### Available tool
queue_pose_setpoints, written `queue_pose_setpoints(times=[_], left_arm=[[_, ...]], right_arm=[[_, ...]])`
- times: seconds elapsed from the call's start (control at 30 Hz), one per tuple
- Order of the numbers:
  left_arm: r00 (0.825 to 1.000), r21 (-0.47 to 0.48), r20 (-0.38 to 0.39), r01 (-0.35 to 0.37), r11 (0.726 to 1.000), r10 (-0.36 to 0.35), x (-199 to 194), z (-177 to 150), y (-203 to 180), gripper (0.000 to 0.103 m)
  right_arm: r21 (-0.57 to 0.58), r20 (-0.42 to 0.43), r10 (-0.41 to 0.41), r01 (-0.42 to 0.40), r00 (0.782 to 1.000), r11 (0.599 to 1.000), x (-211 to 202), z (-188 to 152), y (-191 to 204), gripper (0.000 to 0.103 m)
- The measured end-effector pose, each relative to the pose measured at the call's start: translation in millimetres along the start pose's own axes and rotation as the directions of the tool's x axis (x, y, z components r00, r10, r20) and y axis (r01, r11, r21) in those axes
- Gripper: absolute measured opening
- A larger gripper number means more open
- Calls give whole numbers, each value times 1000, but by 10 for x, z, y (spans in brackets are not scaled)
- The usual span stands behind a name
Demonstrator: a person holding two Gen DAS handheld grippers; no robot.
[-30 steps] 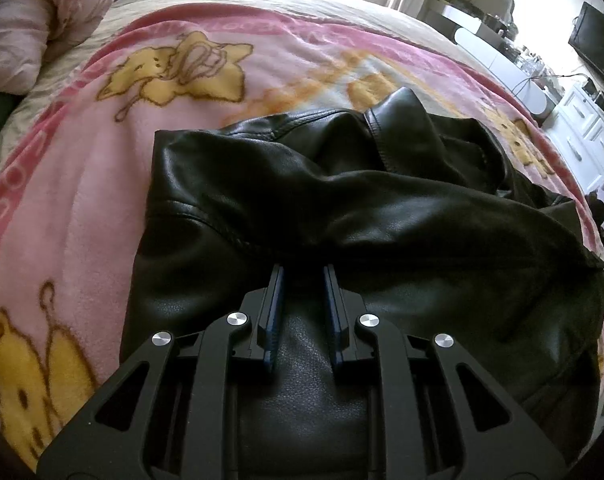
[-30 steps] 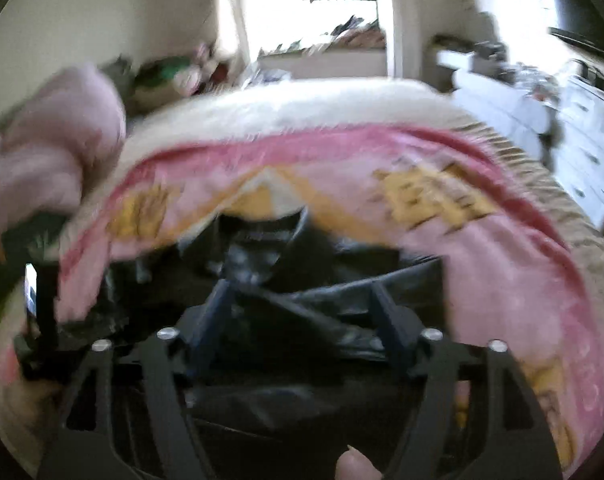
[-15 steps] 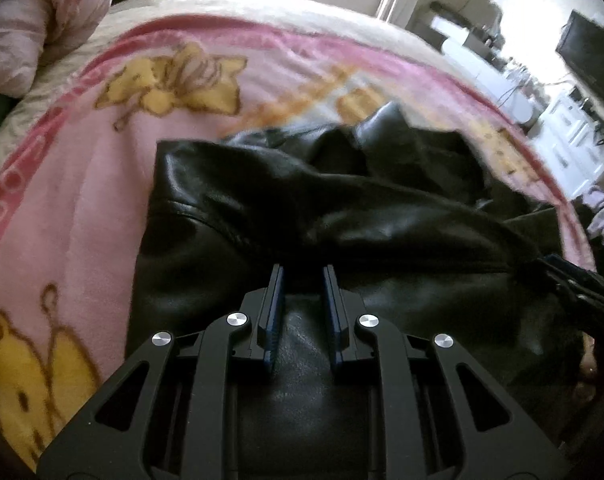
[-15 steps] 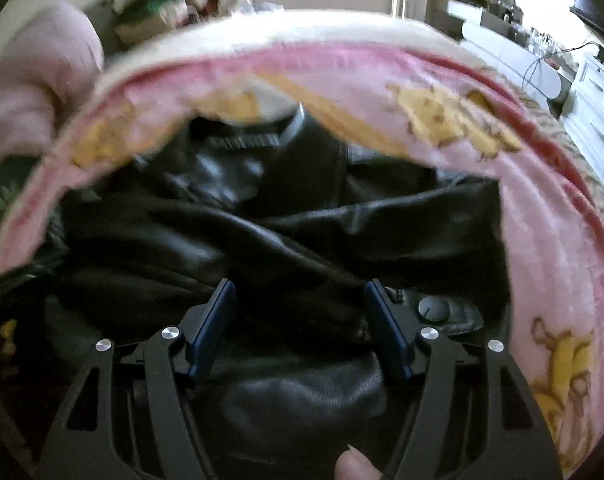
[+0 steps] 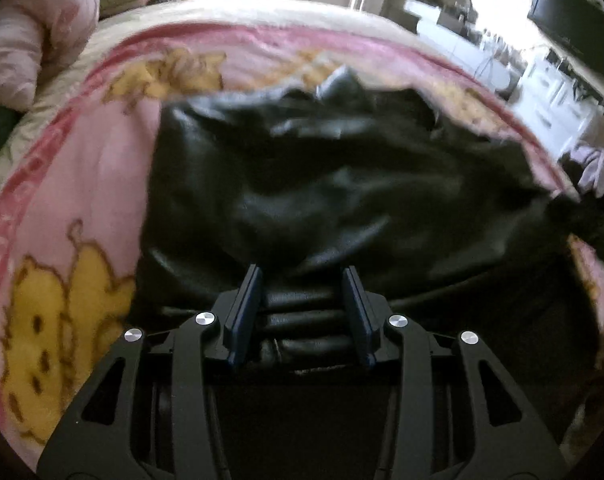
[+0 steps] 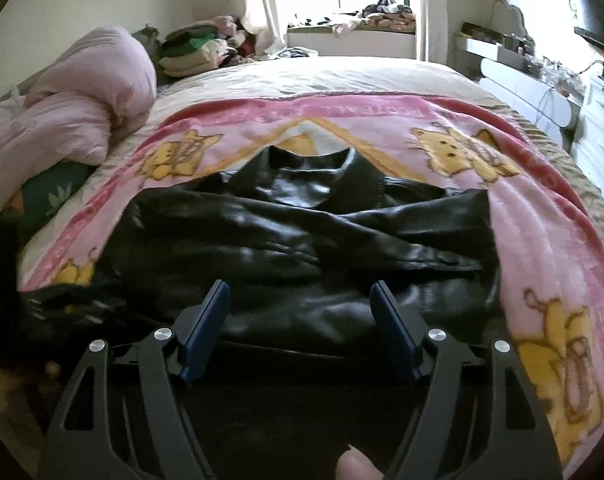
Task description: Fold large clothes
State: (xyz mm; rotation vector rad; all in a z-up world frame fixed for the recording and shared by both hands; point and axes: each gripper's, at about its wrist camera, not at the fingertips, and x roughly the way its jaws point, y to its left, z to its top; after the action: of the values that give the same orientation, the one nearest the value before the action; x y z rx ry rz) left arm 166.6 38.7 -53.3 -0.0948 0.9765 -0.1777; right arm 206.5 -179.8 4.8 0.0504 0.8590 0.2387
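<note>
Fingers of the left gripper [image 5: 304, 276] are spreading apart over the near hem of a black leather jacket [image 6: 302, 248]; bunched folds of leather sit in the gap between them, yet the pads no longer look pressed against it, so the hold reads as being let go. Those of the right gripper [image 6: 299, 296] stand wide and are also opening, hovering above the hem with the leather under them, nothing pinched.

From the right wrist camera, the jacket lies in the middle of a pink cartoon-print blanket [image 6: 542, 240] spread over a bed [image 6: 322, 76]. Its collar [image 6: 314, 160] points toward twelve o'clock, away from the person, and both sleeves are laid crosswise over the chest, one over the other. That placement suggests the width has already been drawn in, leaving a compact block ready for a fold from hem to collar.

A rolled pink duvet [image 6: 85, 96] lies at ten o'clock, and a stack of folded clothes [image 6: 193, 50] sits behind it near the window. At six o'clock in the same view, a fingertip [image 6: 354, 462] of the person holding the tool shows at the frame's edge.

Judging by both grippers poised at the hem, the next grasp is likely there.
</note>
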Motion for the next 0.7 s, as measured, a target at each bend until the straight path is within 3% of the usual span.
queue_pose_setpoints(times=[0.13, 0.23, 0.27, 0.33, 0.57, 0.7], left_arm=[[1000, -25, 4, 27, 999, -27, 17, -10, 61, 33], [999, -24, 7, 36, 999, -36, 11, -19, 85, 33], [999, -27, 8, 40, 999, -40, 8, -20, 95, 33], [999, -32, 8, 48, 998, -48, 11, -20, 106, 33], [998, -54, 14, 70, 996, -69, -25, -3, 131, 33], [997, -55, 14, 71, 996, -70, -37, 4, 131, 33]], right_arm=[[-49, -23, -21, 20, 1000, 999, 85, 0, 141, 75], [-64, -145, -162, 154, 976, 986, 364, -91, 101, 76], [-46, -202, -166, 160, 965, 986, 497, -165, 26, 75], [33, -231, -119, 130, 966, 991, 616, -260, -112, 75], [74, -179, -83, 98, 980, 992, 469, -280, -147, 76], [118, -120, -33, 48, 992, 992, 227, -287, -157, 87]])
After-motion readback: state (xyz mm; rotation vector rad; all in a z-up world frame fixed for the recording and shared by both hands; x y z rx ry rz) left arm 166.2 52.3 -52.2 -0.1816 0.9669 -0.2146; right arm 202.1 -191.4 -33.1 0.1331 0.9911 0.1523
